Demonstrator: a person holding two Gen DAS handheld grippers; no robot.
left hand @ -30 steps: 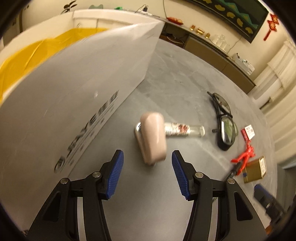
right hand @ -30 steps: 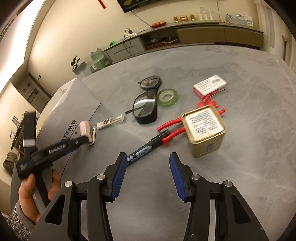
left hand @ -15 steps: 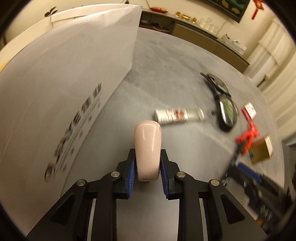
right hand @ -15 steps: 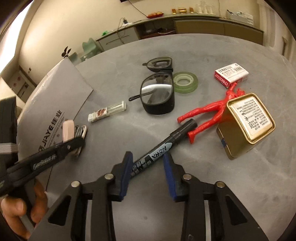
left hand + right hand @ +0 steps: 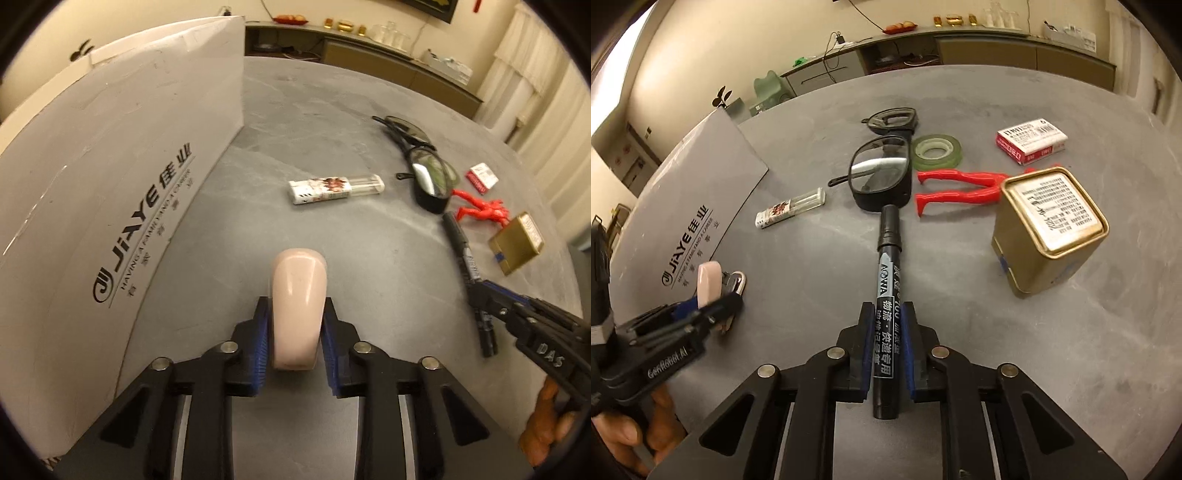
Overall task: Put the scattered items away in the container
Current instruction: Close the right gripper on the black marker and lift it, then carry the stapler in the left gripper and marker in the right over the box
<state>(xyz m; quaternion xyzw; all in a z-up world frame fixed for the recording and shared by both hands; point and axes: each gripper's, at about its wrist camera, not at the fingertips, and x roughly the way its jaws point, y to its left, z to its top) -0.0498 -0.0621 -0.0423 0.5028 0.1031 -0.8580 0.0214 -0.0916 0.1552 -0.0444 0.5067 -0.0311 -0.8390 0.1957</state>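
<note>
At lower centre of the left wrist view, a smooth, glossy pink stapler is seen pinched by the left gripper between ribbed blue pads. A slip could follow if the rounded plastic shell is lifted fast, since only its rear half is clamped. At left, the box, matte white card with printed lettering, stands just beside; its tall wall could be struck on the way in.

Across the lower centre of the right wrist view, a black marker, a slim hard cylinder, is held near its tail by the right gripper. Its long free end could swing into the glasses lying at its tip, upper centre.
</note>
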